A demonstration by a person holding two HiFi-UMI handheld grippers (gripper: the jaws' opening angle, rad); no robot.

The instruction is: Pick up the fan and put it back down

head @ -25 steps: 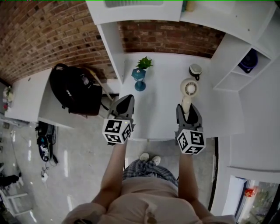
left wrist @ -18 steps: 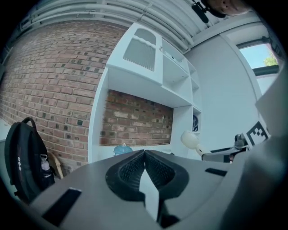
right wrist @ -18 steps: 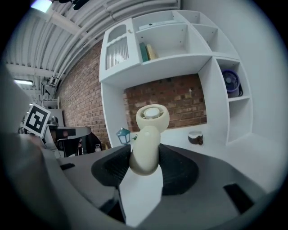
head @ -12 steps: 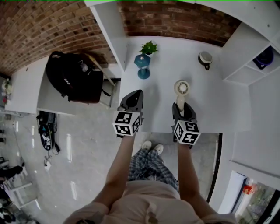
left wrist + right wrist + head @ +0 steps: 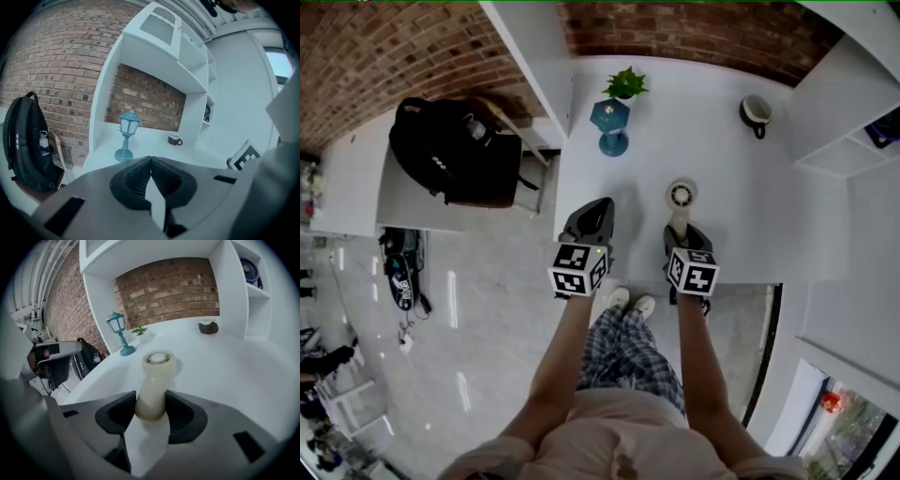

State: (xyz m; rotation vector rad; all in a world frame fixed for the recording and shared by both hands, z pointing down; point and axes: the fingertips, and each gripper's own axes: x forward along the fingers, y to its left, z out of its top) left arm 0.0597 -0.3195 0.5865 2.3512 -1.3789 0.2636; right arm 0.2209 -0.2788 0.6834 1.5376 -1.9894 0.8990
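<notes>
A cream hand-held fan [image 5: 681,195] [image 5: 158,363] has a round head and a thick handle. My right gripper [image 5: 680,229] [image 5: 151,405] is shut on that handle, and the pads press it from both sides. The fan's head points away from me, low over the white table [image 5: 741,206]; whether it touches the top I cannot tell. To the left, my left gripper [image 5: 600,206] [image 5: 150,160] hangs over the table's near left corner with its jaws together and nothing between them.
A blue lantern lamp [image 5: 610,127] [image 5: 126,136] and a small green plant [image 5: 625,84] stand at the back left of the table. A dark mug [image 5: 756,112] [image 5: 207,326] sits at the back right by the white shelves. A black backpack [image 5: 450,150] rests on a lower surface on the left.
Both grippers have come down toward the table, the right one more steeply, carrying the fan with it. The fan now sits lower and nearer the table's front edge.
</notes>
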